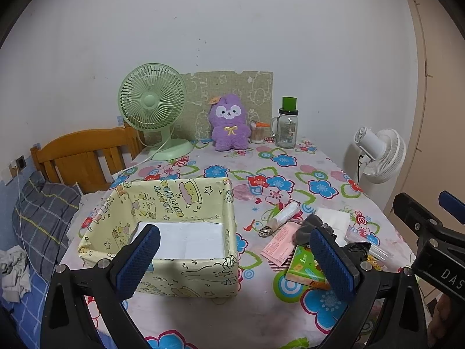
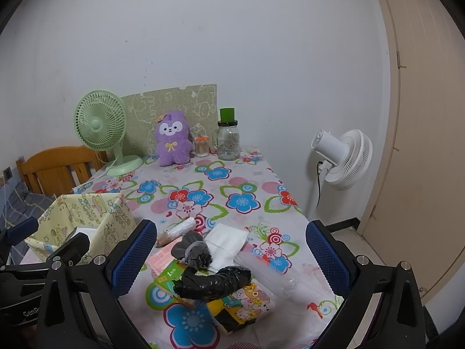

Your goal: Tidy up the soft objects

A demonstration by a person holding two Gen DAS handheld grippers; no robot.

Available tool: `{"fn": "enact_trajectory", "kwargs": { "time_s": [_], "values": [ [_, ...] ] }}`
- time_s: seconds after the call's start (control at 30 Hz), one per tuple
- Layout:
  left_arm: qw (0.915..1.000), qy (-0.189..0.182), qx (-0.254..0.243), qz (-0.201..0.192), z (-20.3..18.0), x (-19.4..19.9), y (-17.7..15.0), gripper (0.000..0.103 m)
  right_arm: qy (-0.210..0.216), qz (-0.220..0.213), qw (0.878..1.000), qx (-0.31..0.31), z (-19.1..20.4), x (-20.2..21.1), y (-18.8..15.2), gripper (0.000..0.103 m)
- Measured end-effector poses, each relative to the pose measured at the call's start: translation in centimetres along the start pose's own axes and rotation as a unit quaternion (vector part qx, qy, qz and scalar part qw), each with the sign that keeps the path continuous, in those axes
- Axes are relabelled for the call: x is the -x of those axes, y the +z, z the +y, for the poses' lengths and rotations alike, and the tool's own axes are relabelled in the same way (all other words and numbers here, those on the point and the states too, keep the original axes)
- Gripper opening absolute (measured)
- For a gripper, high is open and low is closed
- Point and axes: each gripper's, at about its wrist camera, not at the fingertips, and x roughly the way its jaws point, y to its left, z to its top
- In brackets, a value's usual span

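A pale yellow cartoon-print fabric box stands open on the flowered tablecloth, with only a white bottom showing inside. To its right lies a pile: a grey sock bundle, a black crumpled bag roll, a white tissue, a rolled white bag, a green packet and a yellow cartoon packet. A purple plush sits upright at the table's far edge. My left gripper hovers open over the box's near right corner. My right gripper hangs open above the pile, holding nothing.
At the far edge stand a green desk fan, a glass jar mug with a green lid and a toothpick jar. A white floor fan is off the table's right side. A wooden headboard and bedding lie left.
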Motion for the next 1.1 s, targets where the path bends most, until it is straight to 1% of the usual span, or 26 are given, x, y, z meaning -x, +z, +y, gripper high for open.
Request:
{"fn": "enact_trajectory", "kwargs": {
  "time_s": [0.27,0.5,0.77,0.9,1.1],
  "values": [
    [1.0,0.004,0.002,-0.003,0.16,0.13,0.0,0.103,0.008,-0.002,1.0,0.0,0.05,0.33,0.34,0.103],
    [0.9999,0.002,-0.009,-0.005,-0.01,0.42,-0.05,0.103,0.012,-0.003,1.0,0.005,0.28,0.35,0.3,0.103],
    [0.9999,0.003,-0.009,-0.007,-0.18,0.49,-0.04,0.103,0.012,-0.006,1.0,0.005,0.33,0.53,0.19,0.103],
    [1.0,0.0,-0.009,-0.004,-0.13,0.53,-0.07,0.102,0.011,-0.014,1.0,0.015,0.55,0.71,0.15,0.103],
    [1.0,-0.004,-0.006,-0.002,-0.37,0.44,-0.04,0.101,0.016,-0.009,1.0,0.011,0.5,0.45,0.05,0.103]
  ]
}}
